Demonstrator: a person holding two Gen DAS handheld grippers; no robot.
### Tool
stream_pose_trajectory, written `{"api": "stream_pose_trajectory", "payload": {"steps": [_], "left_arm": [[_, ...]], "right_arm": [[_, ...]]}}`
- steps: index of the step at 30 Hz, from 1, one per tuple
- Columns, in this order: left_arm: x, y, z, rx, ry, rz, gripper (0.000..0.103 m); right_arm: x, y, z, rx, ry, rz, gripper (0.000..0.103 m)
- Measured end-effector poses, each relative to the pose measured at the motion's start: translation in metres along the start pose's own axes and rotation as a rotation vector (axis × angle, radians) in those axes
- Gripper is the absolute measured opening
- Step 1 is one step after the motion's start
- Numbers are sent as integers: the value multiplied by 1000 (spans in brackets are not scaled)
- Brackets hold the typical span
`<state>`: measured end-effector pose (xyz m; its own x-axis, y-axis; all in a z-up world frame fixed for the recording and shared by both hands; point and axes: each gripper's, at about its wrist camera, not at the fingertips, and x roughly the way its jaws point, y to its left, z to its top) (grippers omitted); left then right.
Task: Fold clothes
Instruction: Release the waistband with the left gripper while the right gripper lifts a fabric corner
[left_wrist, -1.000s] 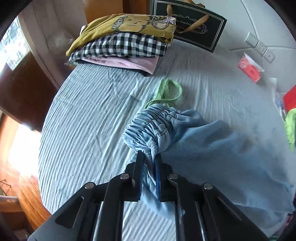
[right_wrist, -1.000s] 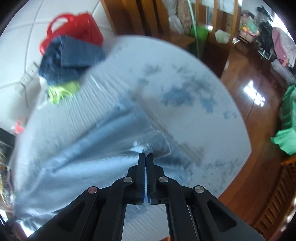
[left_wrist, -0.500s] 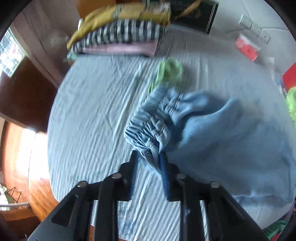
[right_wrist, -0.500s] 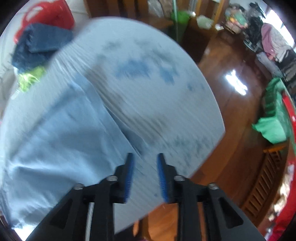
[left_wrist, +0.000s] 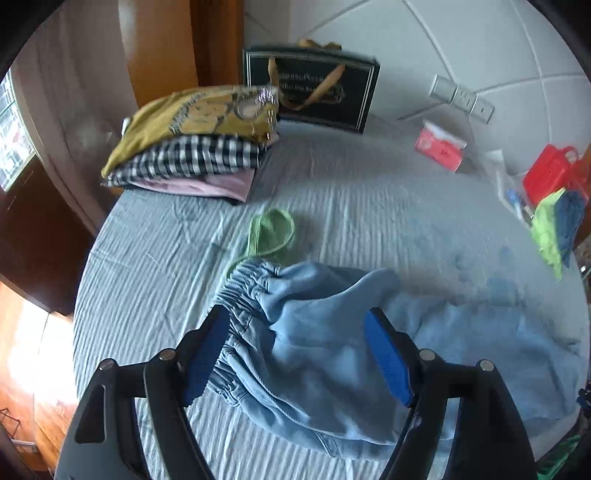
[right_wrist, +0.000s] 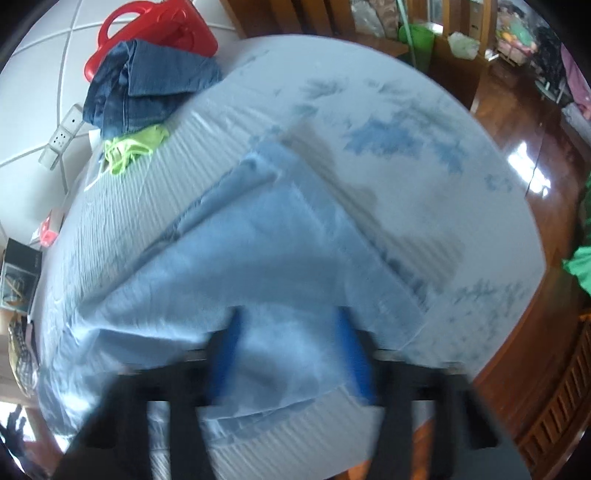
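Note:
Light blue trousers lie rumpled on the striped blue table cover, elastic waistband at the left. My left gripper is open wide above the waistband, holding nothing. In the right wrist view the trouser legs lie folded across the table. My right gripper is open over the cloth's near edge, blurred by motion, holding nothing.
A stack of folded clothes sits at the back left, with a black gift bag behind it. A green strap lies beyond the waistband. A red basket, dark jeans and a lime cloth sit at the far edge.
Both grippers have opened and let go of the trousers, then pulled back. The trousers now lie loose on the table.

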<state>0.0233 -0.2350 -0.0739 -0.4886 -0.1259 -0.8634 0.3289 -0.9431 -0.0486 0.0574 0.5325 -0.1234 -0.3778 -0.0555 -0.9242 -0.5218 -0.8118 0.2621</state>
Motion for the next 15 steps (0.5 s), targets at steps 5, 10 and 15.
{"api": "stream_pose_trajectory", "payload": {"steps": [5, 10, 15], "left_arm": [[64, 7, -22, -53, 170, 55, 68], [82, 9, -47, -27, 229, 119, 68], [38, 18, -51, -101, 139, 59, 73]], "right_arm": [[12, -10, -6, 51, 19, 2, 19], [14, -41, -12, 145, 18, -38, 43], [-20, -69, -23, 262, -110, 3, 90]]}}
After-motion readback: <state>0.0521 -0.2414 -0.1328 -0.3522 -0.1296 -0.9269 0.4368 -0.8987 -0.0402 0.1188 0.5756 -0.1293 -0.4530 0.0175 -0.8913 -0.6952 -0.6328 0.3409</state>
